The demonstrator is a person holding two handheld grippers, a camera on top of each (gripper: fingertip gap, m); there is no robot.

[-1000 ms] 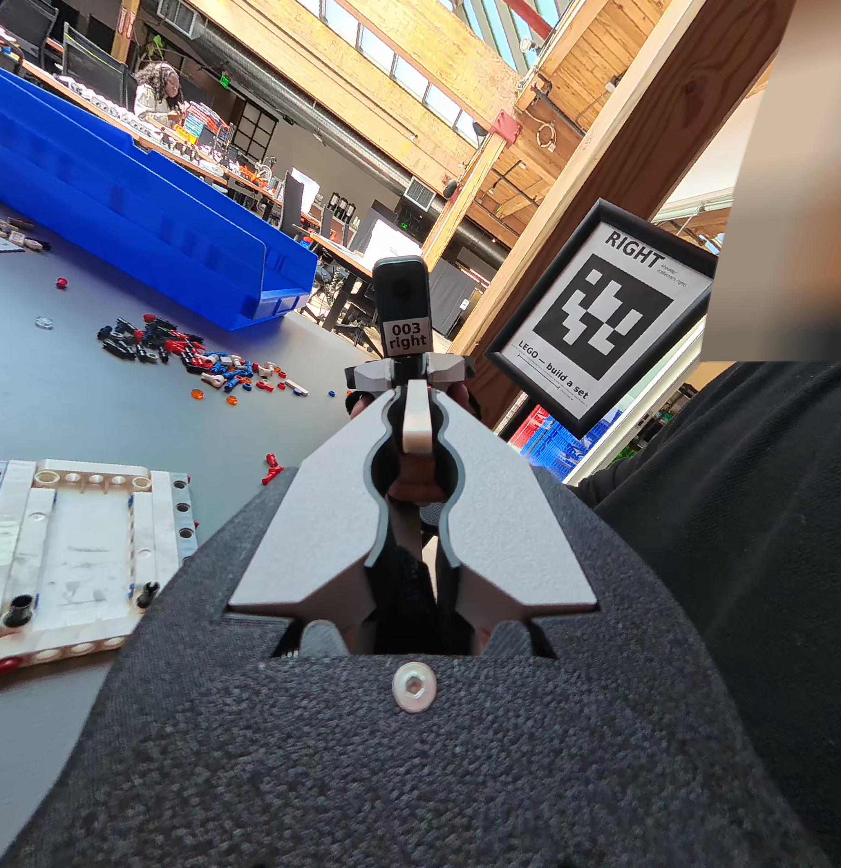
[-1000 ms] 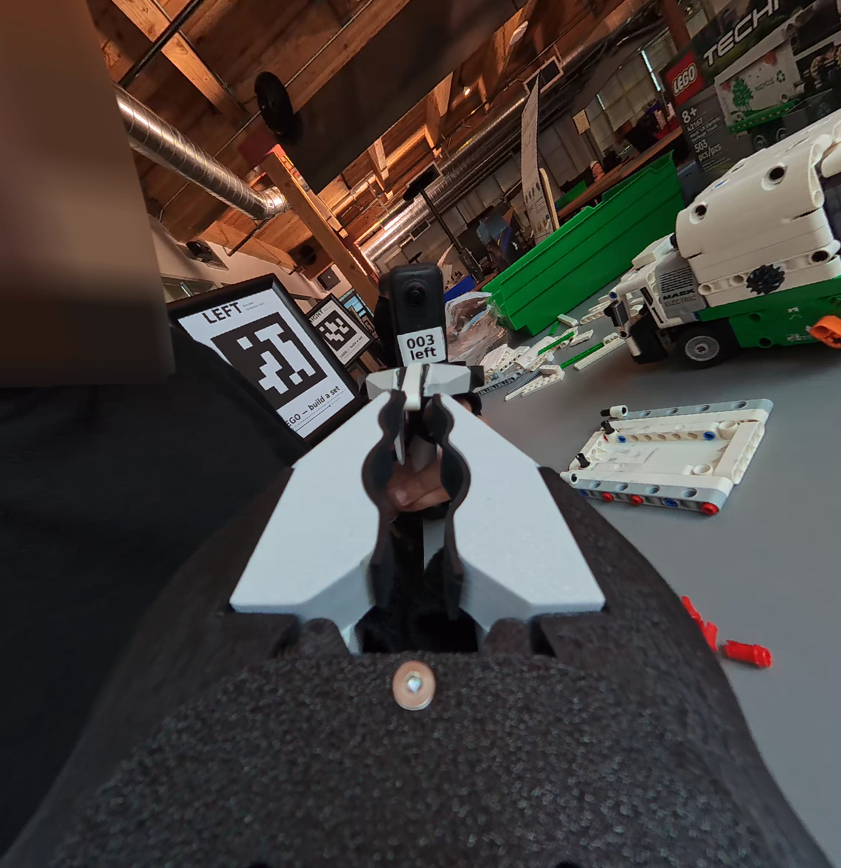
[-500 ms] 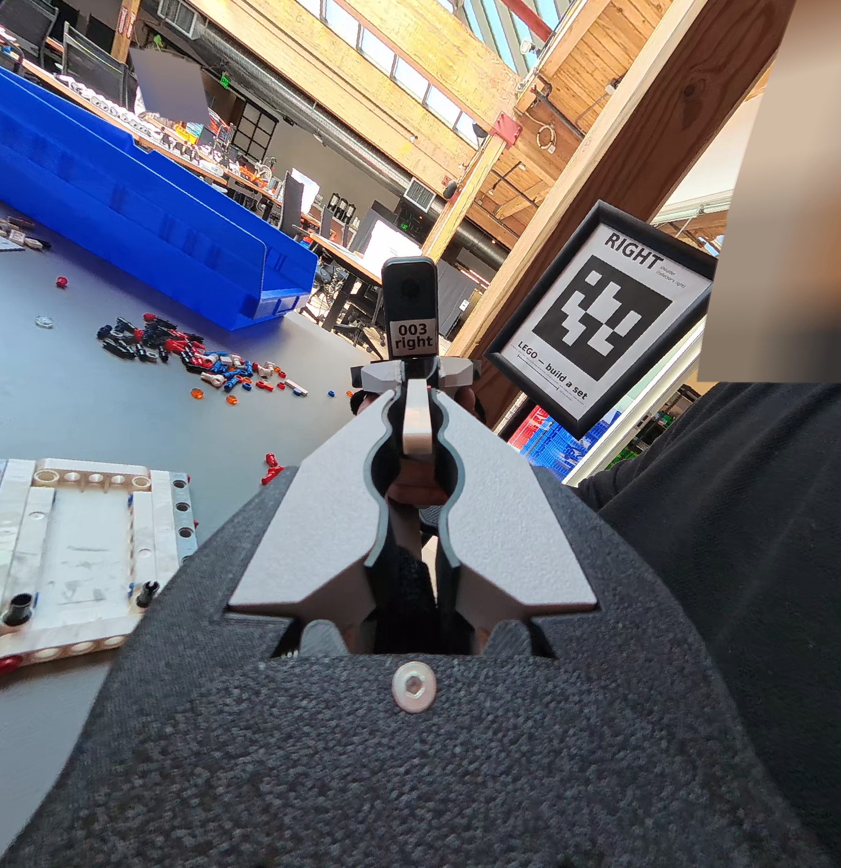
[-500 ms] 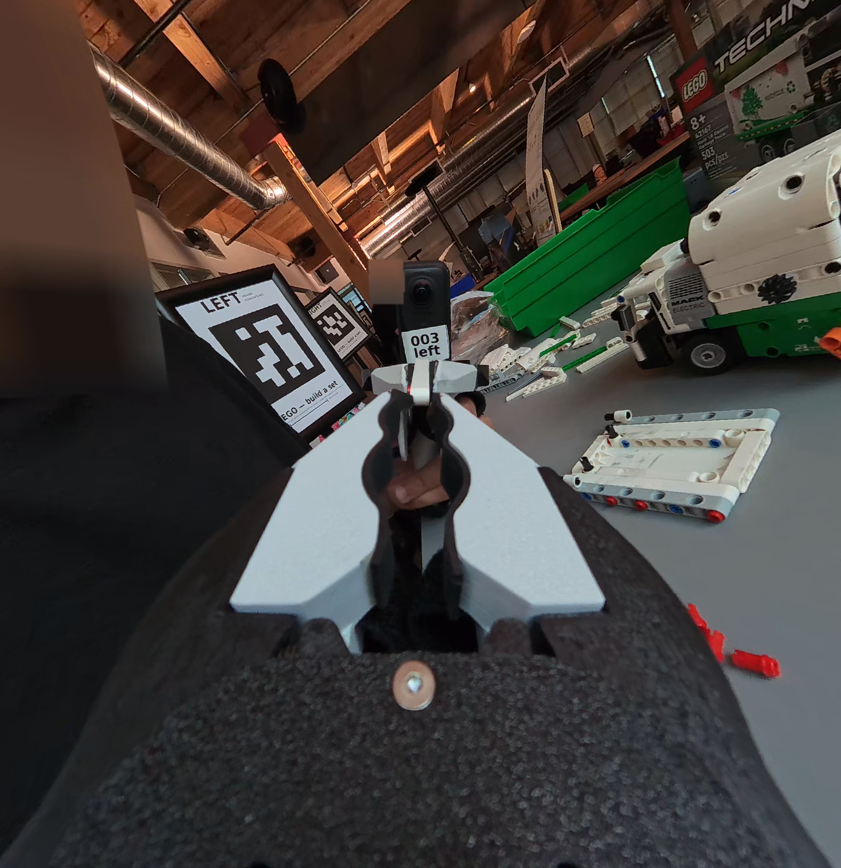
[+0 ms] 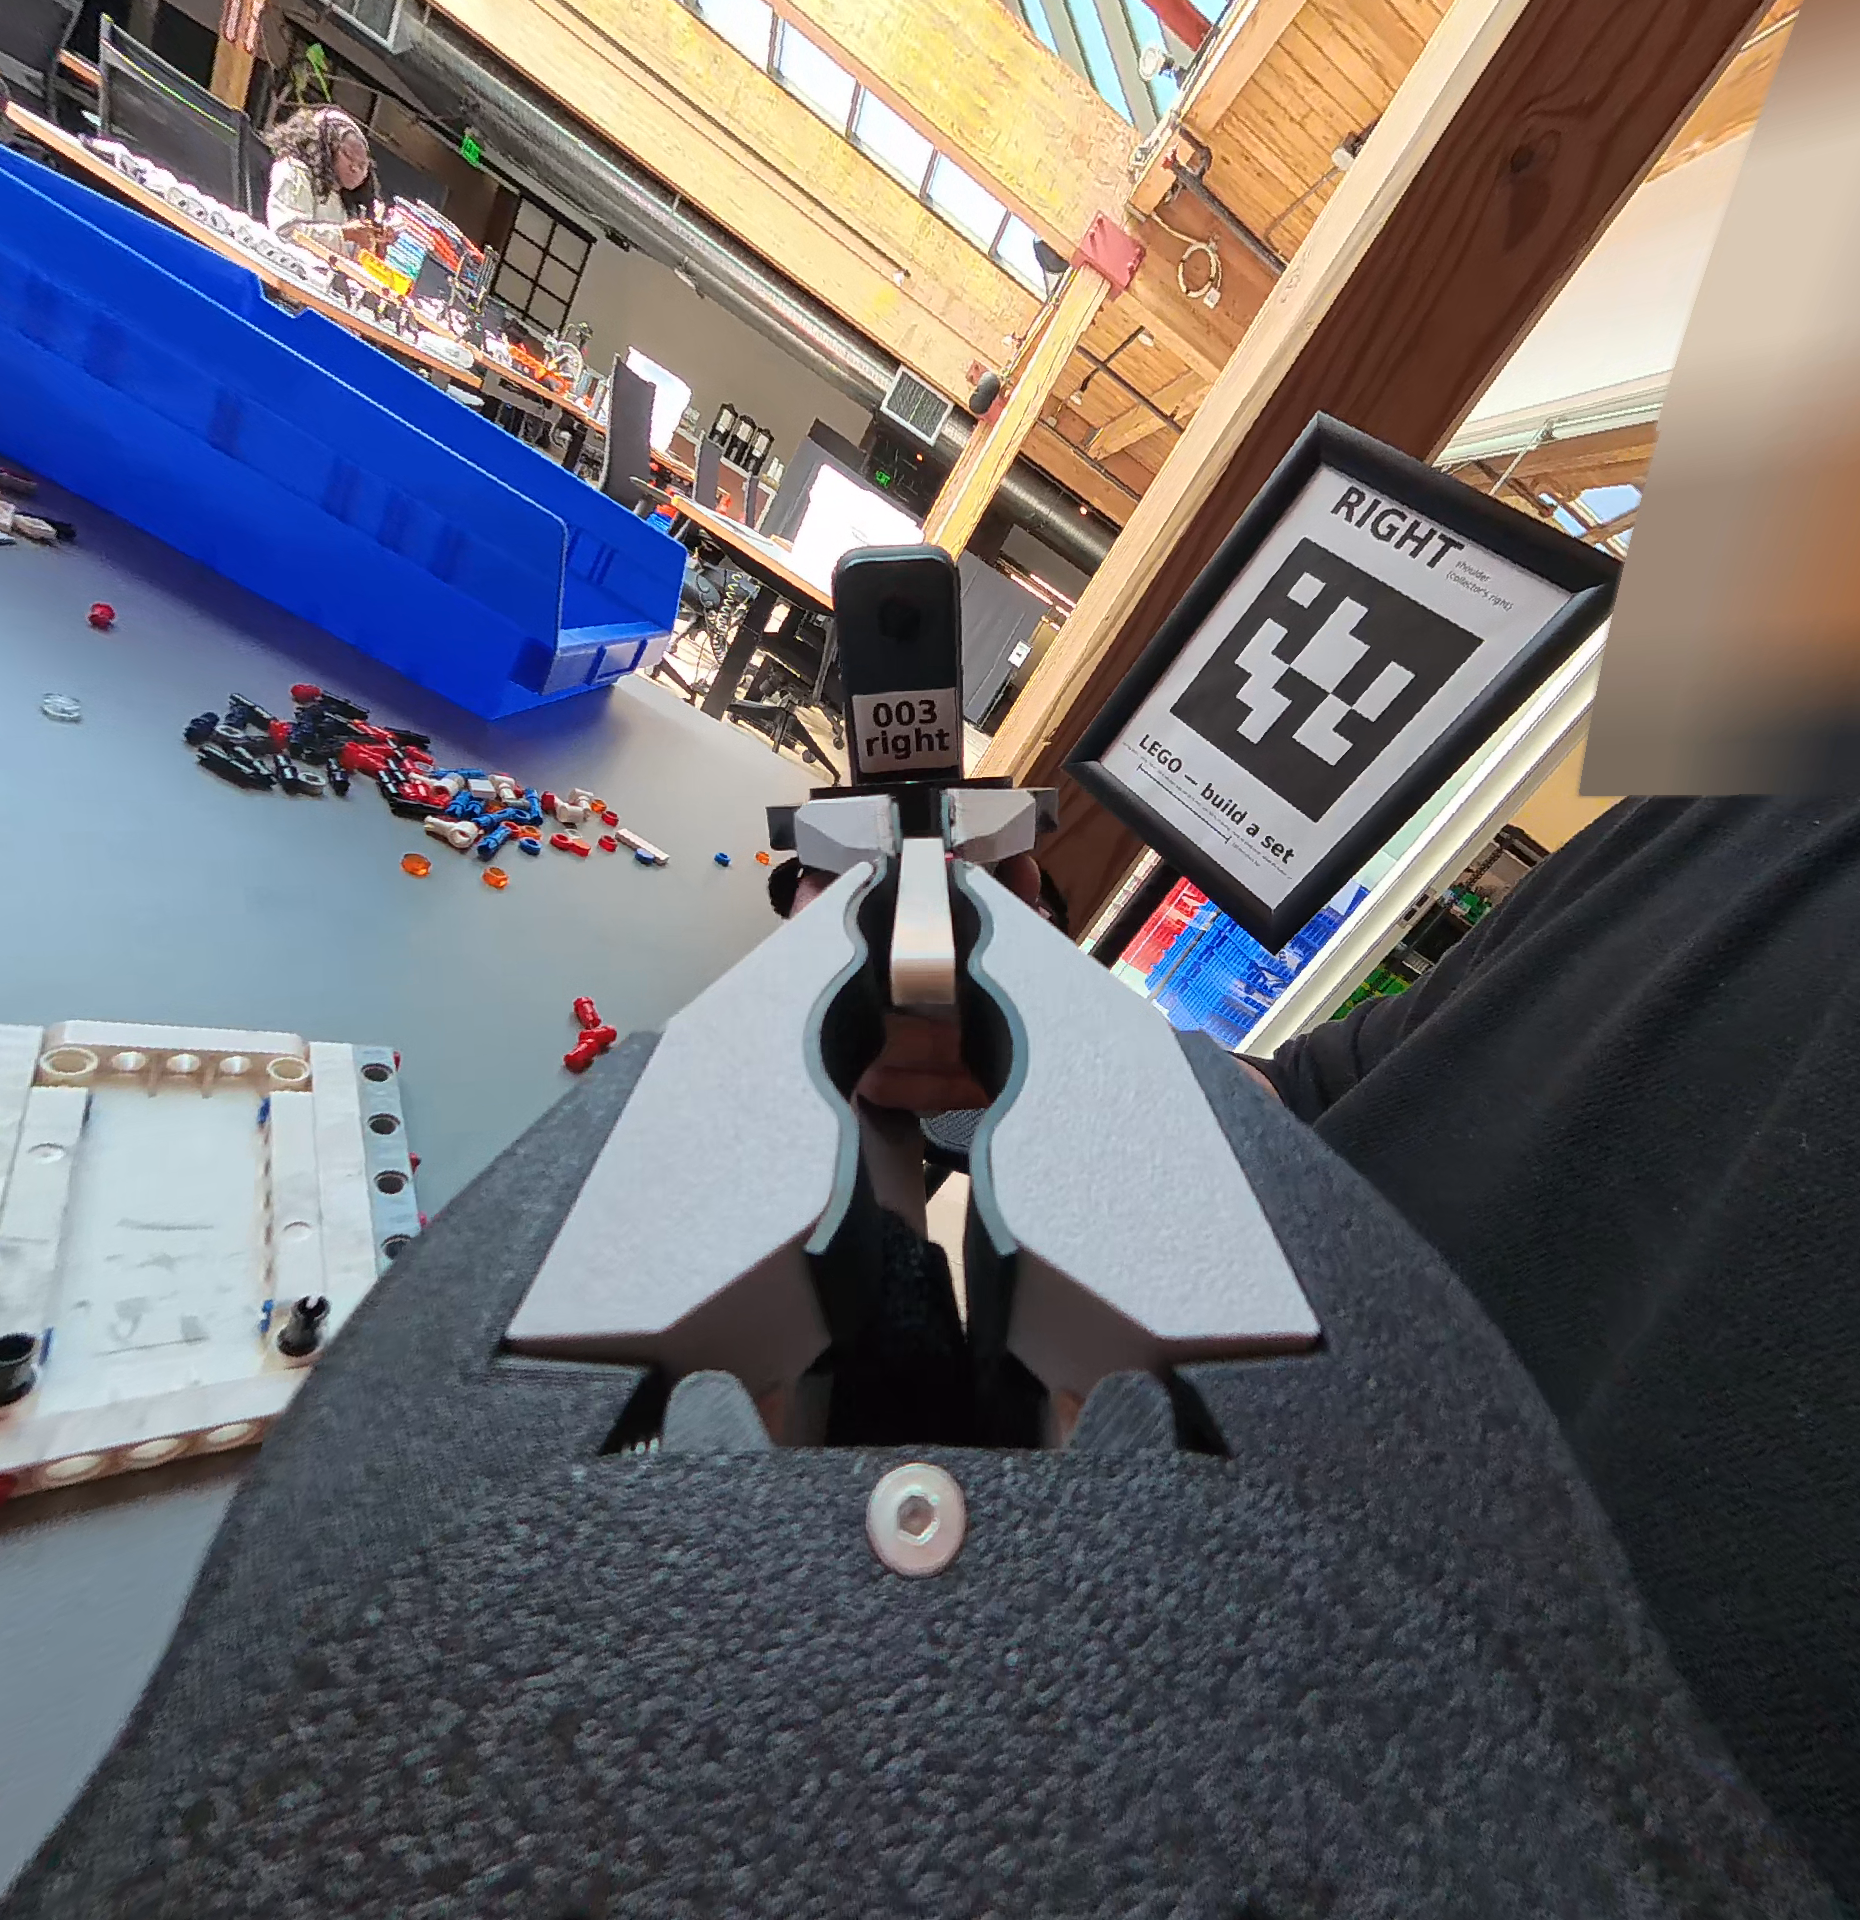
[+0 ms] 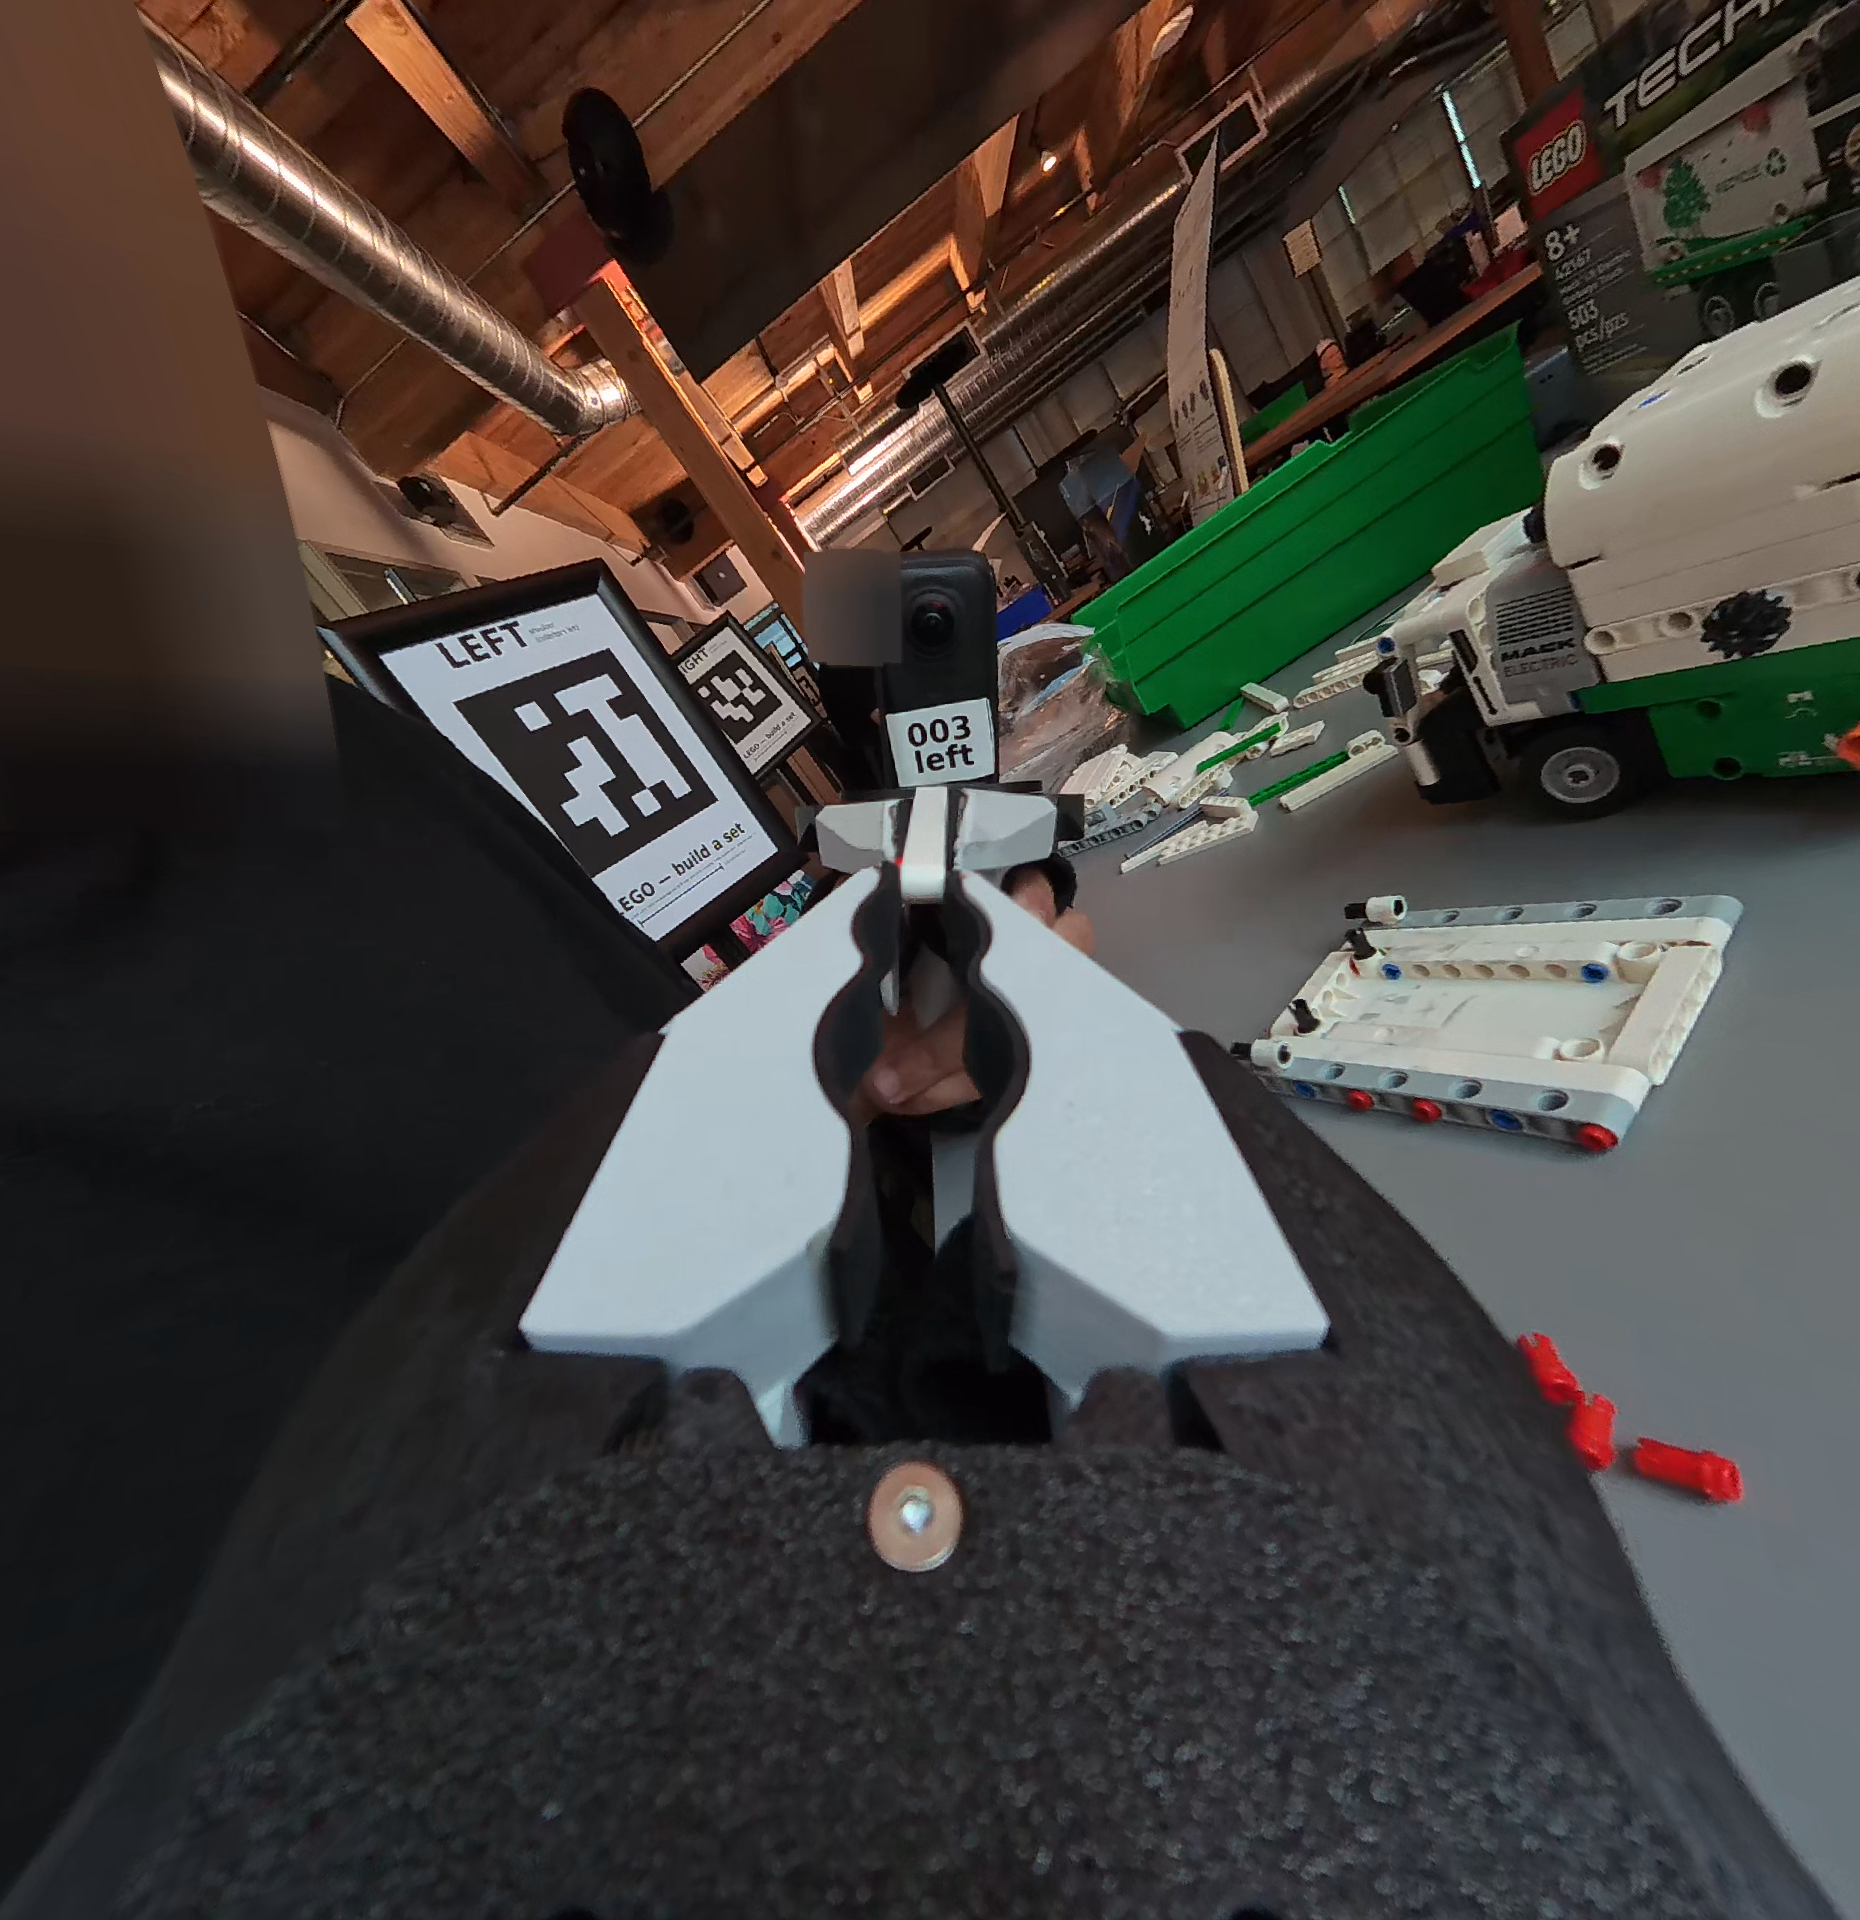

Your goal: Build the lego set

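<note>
Here both grippers, left [image 5: 913, 883] and right [image 6: 926, 883], face tip to tip mid-frame, fingers nearly closed, empty; white frame [image 6: 1477, 1003] right of centre.

left gripper [image 5: 918, 904]: jaws nearly closed, tip to tip with the right gripper [image 5: 921, 831]
white frame [image 5: 167, 1236]: flat on bench, left edge
loose pieces [image 5: 406, 779]: scattered before blue bin [image 5: 282, 499]
</note>
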